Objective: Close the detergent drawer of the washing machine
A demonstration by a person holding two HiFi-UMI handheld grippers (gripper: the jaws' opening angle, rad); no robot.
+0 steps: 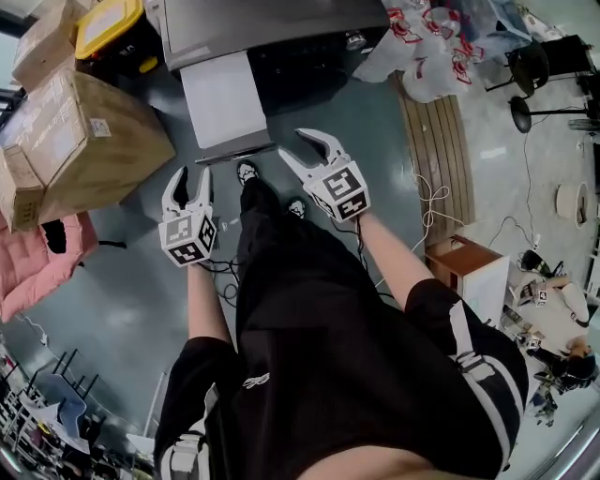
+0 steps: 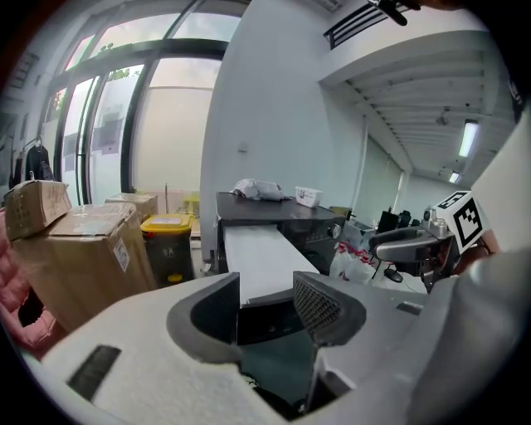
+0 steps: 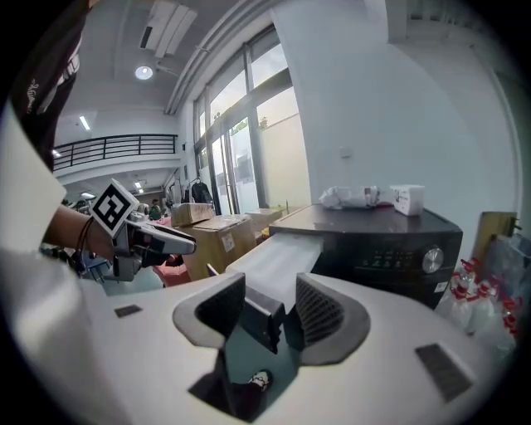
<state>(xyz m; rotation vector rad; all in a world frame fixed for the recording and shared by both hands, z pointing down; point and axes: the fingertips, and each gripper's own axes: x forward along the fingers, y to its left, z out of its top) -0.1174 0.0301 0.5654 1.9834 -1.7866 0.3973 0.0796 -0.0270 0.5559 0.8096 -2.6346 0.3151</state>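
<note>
Head view: the washing machine [image 1: 272, 33] sits at top centre of the frame. Its dark top carries a crumpled white bag [image 2: 257, 189] and a small white box [image 2: 308, 196].

The detergent drawer [image 1: 223, 98] is open. It is a long white tray pulled well out of the machine front, reaching down-frame to a dark front edge.

Left gripper [image 1: 190, 183]: lower left of the drawer's front end, clear of it. In its own view the jaws stand wide apart with nothing between them. Only the white drawer and its dark front edge show through the gap, further off.

Right gripper [image 1: 291, 142]: just right of the drawer's front corner, no contact seen. In its own view the jaws are at a wide spread and hold nothing. The drawer's near end lines up in the gap behind them, and a round knob [image 3: 430, 260] shows on the machine's panel to the right.

Each gripper also appears at the edge of the other's view, held level beside it.

Surroundings:
- Cardboard boxes [image 1: 80, 131] at upper left.
- A yellow-lidded bin [image 1: 108, 23] above the boxes.
- A pink garment [image 1: 37, 262] at mid left.
- Plastic bags [image 1: 431, 47] at upper right.
- The person's black shorts [image 1: 337, 356] fill the lower middle.
</note>
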